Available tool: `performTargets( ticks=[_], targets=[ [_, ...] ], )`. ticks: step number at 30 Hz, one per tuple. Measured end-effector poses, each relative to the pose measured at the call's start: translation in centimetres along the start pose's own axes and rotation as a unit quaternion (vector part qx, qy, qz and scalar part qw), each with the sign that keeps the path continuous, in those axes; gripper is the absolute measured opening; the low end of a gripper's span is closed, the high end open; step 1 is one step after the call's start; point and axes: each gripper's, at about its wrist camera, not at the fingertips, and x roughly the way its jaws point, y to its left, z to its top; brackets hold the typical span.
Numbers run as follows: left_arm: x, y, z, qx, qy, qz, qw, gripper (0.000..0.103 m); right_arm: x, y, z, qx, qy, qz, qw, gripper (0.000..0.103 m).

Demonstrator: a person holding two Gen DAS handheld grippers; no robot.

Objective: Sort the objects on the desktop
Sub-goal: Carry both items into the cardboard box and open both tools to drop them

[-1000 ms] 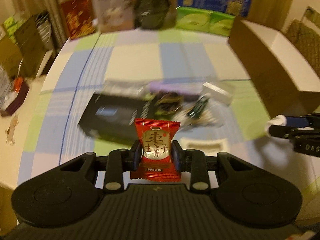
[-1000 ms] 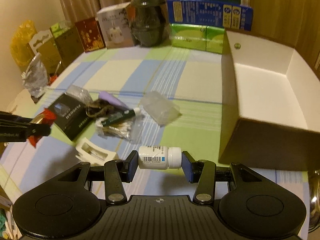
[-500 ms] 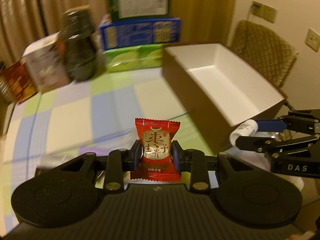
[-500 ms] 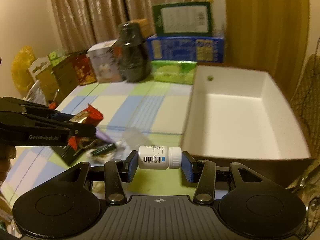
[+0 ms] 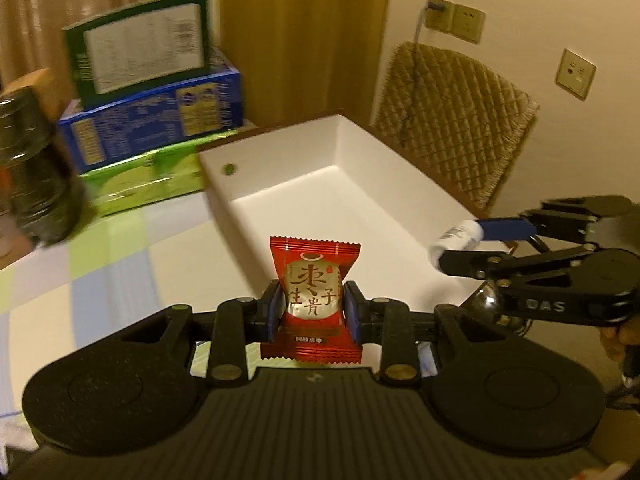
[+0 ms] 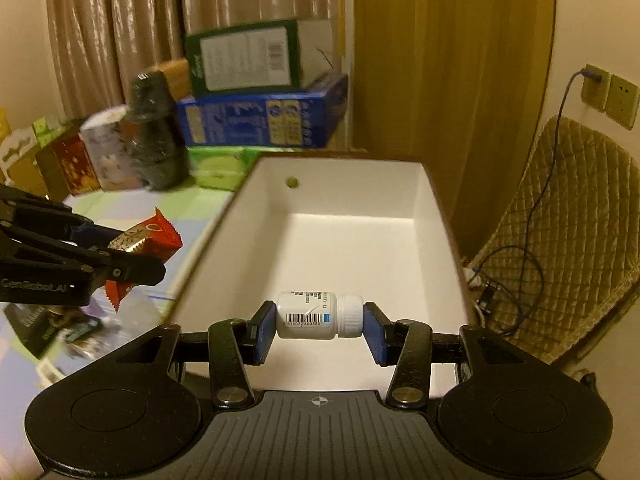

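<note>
Left wrist: left tongs (image 5: 312,312) clench red-gold snack packet (image 5: 314,300); right tongs (image 6: 320,326) clench white barcoded bottle (image 6: 316,315).

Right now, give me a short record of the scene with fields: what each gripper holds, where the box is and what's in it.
left gripper: shut on the red snack packet, held upright
right gripper: shut on the white pill bottle, held sideways, cap to the right
white box: open top, on the checked tablecloth
box contents: nothing visible inside
bottle position: in front of the box's near end, above its floor
packet position: left of the box, not over it
</note>
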Motion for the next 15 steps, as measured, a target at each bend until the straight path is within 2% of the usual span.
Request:
performTargets(
  ticks=[3,8,15],
  targets=[
    [2.4,-0.9,1.0,0.007,0.020,-0.008,0.9997,0.027,1.9,-1.5,0.5,-0.021,0.025,0.005,0.999,0.044],
    [6.4,-2.2,2.2,0.021,0.057,-0.016,0.9981,0.027,5.5,-3.1,1.2,-0.048,0.077,0.036,0.995,0.044],
    [12.2,-3.7,2.0,0.078,0.128,-0.028,0.9883,0.027,9.8,-4.2,1.7,-0.098,0.150,0.074,0.981,0.044]
  ],
)
